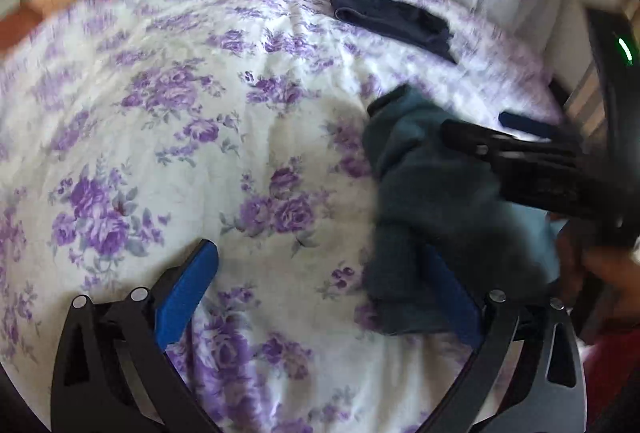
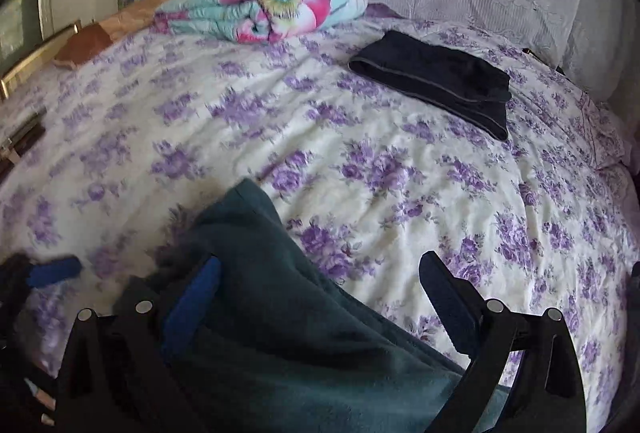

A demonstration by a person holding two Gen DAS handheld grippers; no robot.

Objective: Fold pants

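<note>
Bedspread, purple-flowered, under teal pants; both grippers' jaws spread, gripping nothing.

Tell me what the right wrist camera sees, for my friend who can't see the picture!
Dark teal pants lie bunched between the right gripper's wide-open fingers, on a bed with a white and purple flowered cover. Farther back lie a folded dark garment and a rolled, brightly flowered blanket.
</note>
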